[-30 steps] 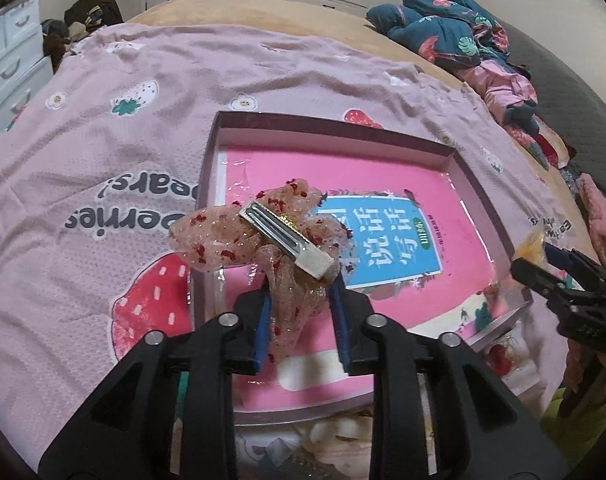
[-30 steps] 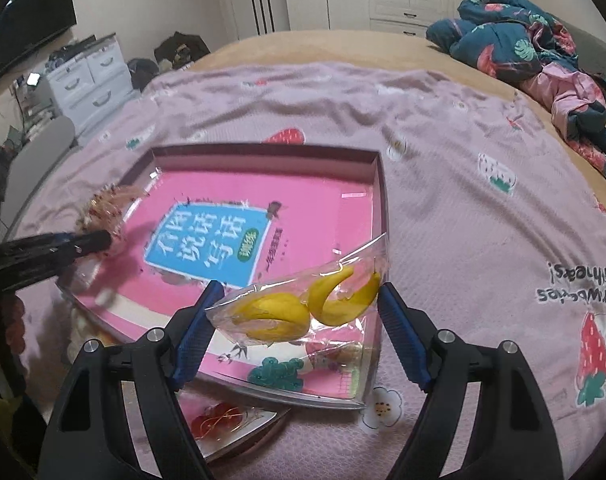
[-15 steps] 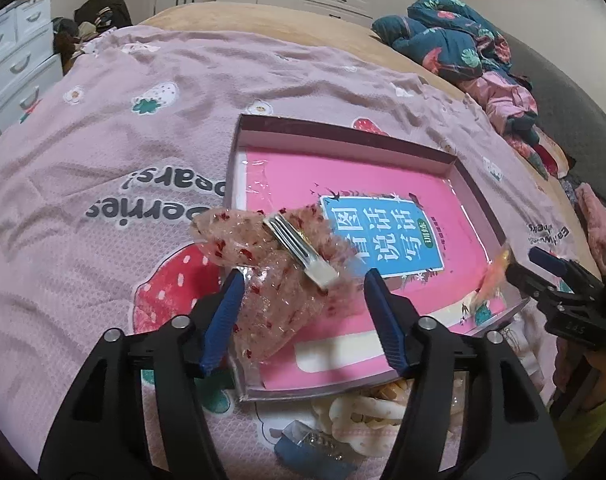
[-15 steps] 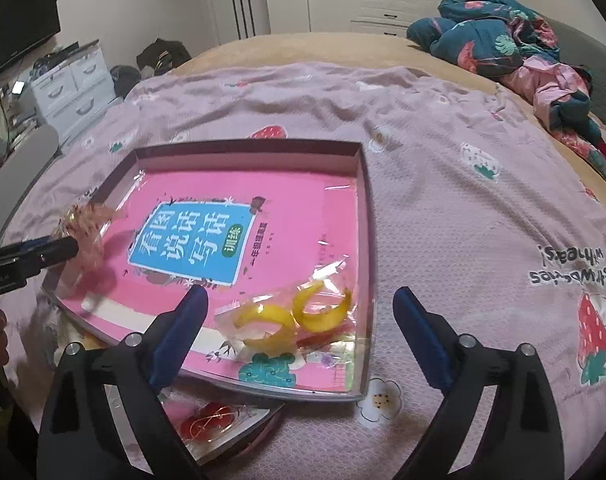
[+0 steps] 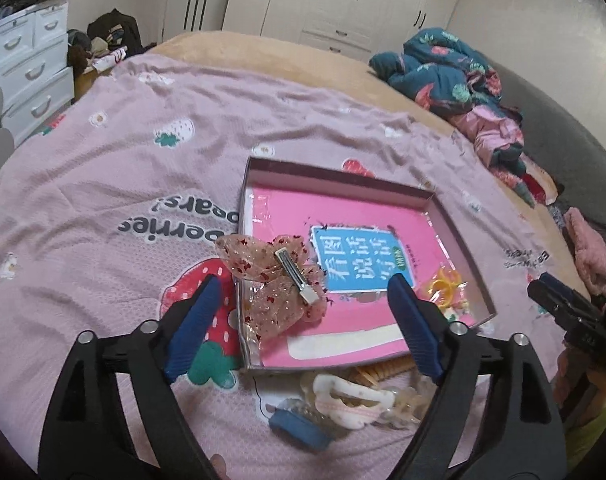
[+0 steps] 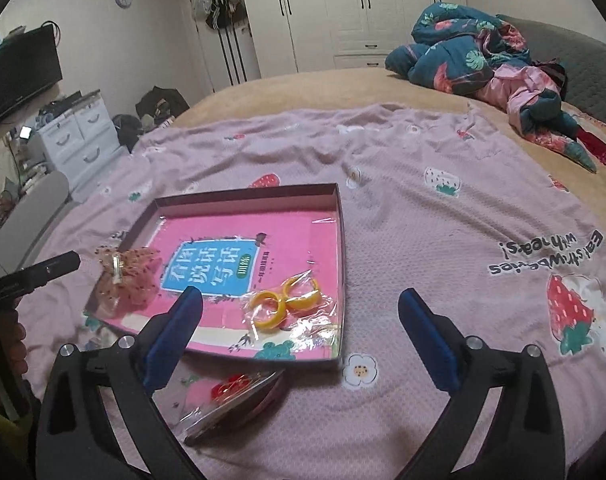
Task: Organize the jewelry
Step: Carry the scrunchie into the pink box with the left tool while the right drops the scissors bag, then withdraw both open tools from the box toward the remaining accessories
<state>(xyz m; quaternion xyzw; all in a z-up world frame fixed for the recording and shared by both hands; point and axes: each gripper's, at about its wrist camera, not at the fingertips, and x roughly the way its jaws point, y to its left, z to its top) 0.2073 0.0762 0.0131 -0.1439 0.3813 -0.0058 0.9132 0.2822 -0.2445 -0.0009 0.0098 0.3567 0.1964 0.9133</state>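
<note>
A shallow pink box [image 5: 459, 236] [image 6: 340, 240] lies on the bed. A sheer pink bow hair clip [image 5: 279, 284] [image 6: 127, 276] lies over the box's near left wall. A clear packet of yellow earrings [image 6: 283, 304] [image 5: 443, 284] lies in the box's near right corner. My left gripper [image 5: 303, 320] is open and empty, raised just behind the bow. My right gripper [image 6: 299, 340] is open and empty, above the box's near edge. Each gripper shows at the edge of the other's view.
Loose pieces lie in front of the box: a white hair claw [image 5: 351, 396], a blue clip [image 5: 299, 432], beige combs [image 5: 383, 372] and a packet with red hoops [image 6: 231, 396]. A pink strawberry blanket [image 6: 463, 240] covers the bed. Bundled clothes [image 6: 483, 64] lie far right.
Both grippers opened and let go: the bow dropped onto the box's left wall, the earring packet into the box. Both grippers then rose and drew back.
</note>
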